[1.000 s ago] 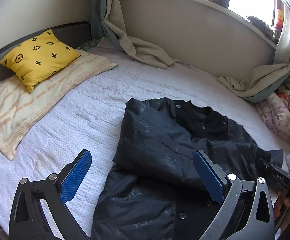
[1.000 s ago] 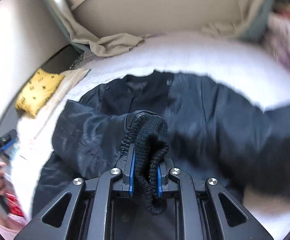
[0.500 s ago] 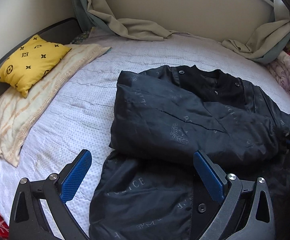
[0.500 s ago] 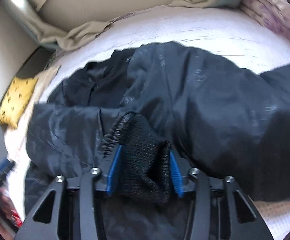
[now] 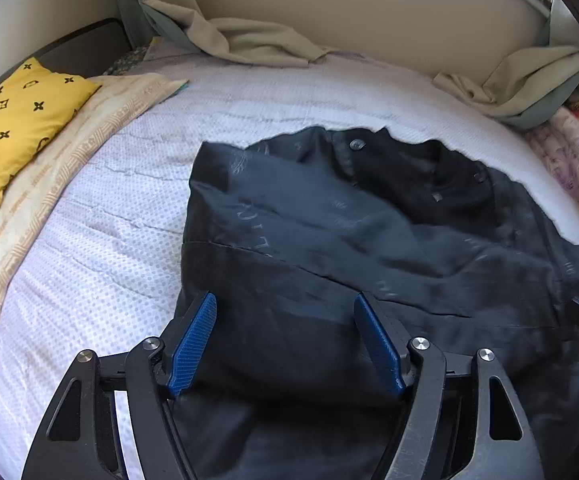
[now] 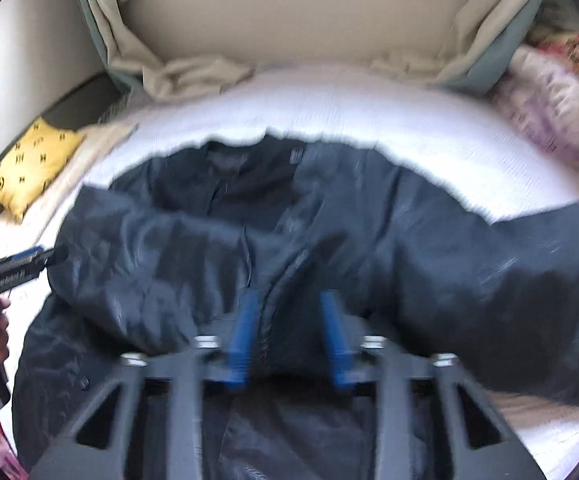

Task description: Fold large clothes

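White dotted bed [image 5: 101, 248] carries the black jacket [image 5: 369, 240], one sleeve already folded across. Left gripper [image 5: 285, 340] jaws, spread, have just been closing over its side edge. Right gripper [image 6: 289, 336] jaws (badly blurred) stand apart, just closing around a fabric ridge. Next, probably: pinch and fold inward. The near hem is cut off.

Blurred black jacket [image 6: 369, 248] spread on white bed [image 6: 429, 120], yellow pillow [image 6: 29, 168] far left, beige curtains [image 6: 193, 72] bunched behind

The jacket [image 5: 369, 240] lies in the middle of the bed [image 5: 101, 248]. A pillow [image 5: 17, 116] sits on a towel [image 5: 49, 200] at the bed's left edge. Curtains [image 5: 249, 44] rest on the far edge.
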The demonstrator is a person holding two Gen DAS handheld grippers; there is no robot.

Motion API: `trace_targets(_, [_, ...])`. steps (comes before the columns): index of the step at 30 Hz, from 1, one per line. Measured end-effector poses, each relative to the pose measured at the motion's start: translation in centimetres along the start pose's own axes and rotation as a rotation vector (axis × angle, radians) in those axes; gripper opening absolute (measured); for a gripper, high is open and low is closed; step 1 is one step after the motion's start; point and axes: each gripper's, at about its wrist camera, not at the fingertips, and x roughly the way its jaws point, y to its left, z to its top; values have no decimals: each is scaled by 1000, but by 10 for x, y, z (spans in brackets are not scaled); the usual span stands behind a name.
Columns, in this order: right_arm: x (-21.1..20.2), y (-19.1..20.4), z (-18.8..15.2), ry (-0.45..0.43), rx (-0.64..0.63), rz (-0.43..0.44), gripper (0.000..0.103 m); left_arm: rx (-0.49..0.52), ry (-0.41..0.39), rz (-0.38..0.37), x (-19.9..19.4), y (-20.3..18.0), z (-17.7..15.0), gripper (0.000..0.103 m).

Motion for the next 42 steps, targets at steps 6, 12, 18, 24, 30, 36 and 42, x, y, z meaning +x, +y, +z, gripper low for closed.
trace_targets(6, [40,-6,-15,77,-8,-43,9,-9,66,61,36,16,-12,85])
trace_targets(12, [59,-11,-25,117,-8,-58,3,-51,87,26,54,24,-20,87])
trace_targets(18, [67,-14,-31,107,-15,-50,1,-84,68,14,61,29,-30,91])
trace_targets(24, [68,-14,-35,86,-9,-50,0,-81,57,40,59,25,-29,94])
trace_targets(30, [47,-27,-22,107,105,38,13,-92,52,76,37,18,-17,94])
trace_targets(36, [5,-30,-6,1,146,51,52,-118,-55,4,-10,6,-5,95])
trace_targets(42, [-35,-41,-7,-62,216,55,60,-69,-194,-59,-67,-9,-9,103])
